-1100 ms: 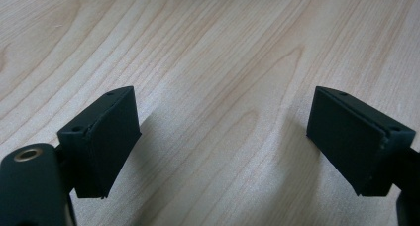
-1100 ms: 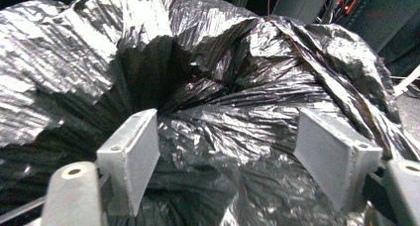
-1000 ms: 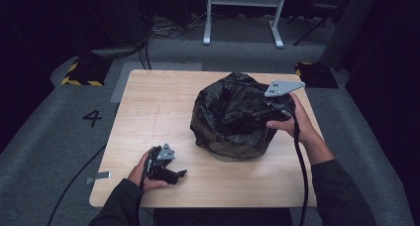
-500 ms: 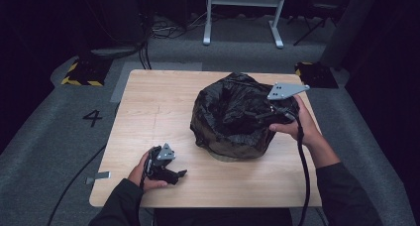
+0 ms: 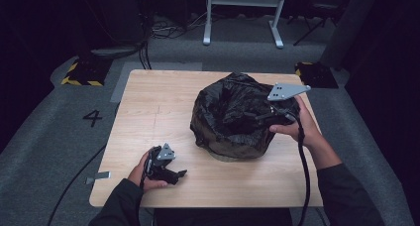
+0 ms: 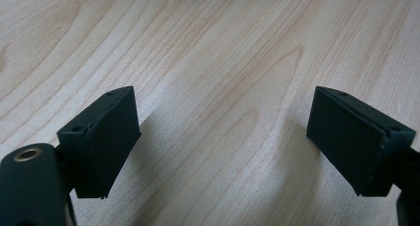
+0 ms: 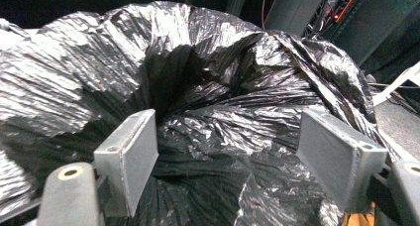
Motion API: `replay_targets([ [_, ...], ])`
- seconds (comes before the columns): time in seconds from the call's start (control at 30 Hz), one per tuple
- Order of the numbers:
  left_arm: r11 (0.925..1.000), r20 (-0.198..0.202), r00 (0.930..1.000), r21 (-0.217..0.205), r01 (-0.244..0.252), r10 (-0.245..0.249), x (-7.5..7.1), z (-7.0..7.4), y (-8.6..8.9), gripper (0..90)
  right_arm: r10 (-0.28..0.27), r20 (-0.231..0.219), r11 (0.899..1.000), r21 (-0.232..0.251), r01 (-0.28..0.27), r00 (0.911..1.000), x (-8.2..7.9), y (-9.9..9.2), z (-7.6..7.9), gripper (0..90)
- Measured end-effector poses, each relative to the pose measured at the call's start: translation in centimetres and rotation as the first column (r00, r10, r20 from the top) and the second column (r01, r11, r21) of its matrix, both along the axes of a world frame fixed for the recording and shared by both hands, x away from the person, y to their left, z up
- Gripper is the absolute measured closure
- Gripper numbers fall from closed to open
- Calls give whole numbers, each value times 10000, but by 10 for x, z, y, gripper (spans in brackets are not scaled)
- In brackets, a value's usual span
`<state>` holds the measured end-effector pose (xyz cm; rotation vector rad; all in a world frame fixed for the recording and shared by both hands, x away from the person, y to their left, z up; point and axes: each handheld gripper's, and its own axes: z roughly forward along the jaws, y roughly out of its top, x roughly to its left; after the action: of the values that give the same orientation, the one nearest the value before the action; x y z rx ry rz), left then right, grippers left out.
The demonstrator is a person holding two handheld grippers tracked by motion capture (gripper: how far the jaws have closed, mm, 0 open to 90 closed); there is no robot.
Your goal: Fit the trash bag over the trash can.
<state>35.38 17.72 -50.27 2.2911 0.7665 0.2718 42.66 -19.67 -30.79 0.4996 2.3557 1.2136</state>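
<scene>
A crumpled black plastic bag (image 5: 233, 117) sits bulging on the right half of the wooden table (image 5: 158, 112), its mouth gathered into a dark hollow (image 7: 173, 72). My right gripper (image 5: 262, 118) is at the bag's right side, pointing left into the folds, with the grey plate (image 5: 288, 91) on top. In the right gripper view its gripper (image 7: 228, 137) stands open, with bag film lying between the pads (image 7: 133, 156) but not pinched. My left gripper (image 5: 174, 175) rests low near the table's front left. In the left gripper view its gripper (image 6: 225, 112) is open over bare wood.
A pale rim (image 5: 233, 157) shows under the bag's front. The table's front edge (image 5: 208, 205) lies close to the left hand. Cables trail from both grippers off the front. On the floor are a painted 4 (image 5: 92, 118), striped blocks (image 5: 81, 72) and a white stand (image 5: 242, 13).
The right gripper has drifted slightly to the right and nearer along the bag's side. The left gripper has stayed put on the table.
</scene>
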Motion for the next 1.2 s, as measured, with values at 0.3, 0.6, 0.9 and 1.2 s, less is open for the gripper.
replay_targets([
  [0.3, 10000, -11, 10000, -24, -47, 47, 0, 0, 0, 129, 30, 77, 9999, -115, -29, 10000, -9, -7, 4, 211],
  [0.6, 10000, -19, 10000, -28, -61, 61, 0, 0, 0, 129, -83, 144, 9997, -244, 87, 9999, -16, -16, 3, 209],
  [0.9, 10000, -20, 10000, -32, -61, 61, 0, 0, 0, 129, -256, 126, 9993, -283, 260, 9996, -21, -28, 1, 210],
  [1.2, 9999, -27, 10000, -50, -92, 92, 0, 0, 0, 129, -423, 131, 9983, -394, 428, 9990, -27, -40, -1, 217],
])
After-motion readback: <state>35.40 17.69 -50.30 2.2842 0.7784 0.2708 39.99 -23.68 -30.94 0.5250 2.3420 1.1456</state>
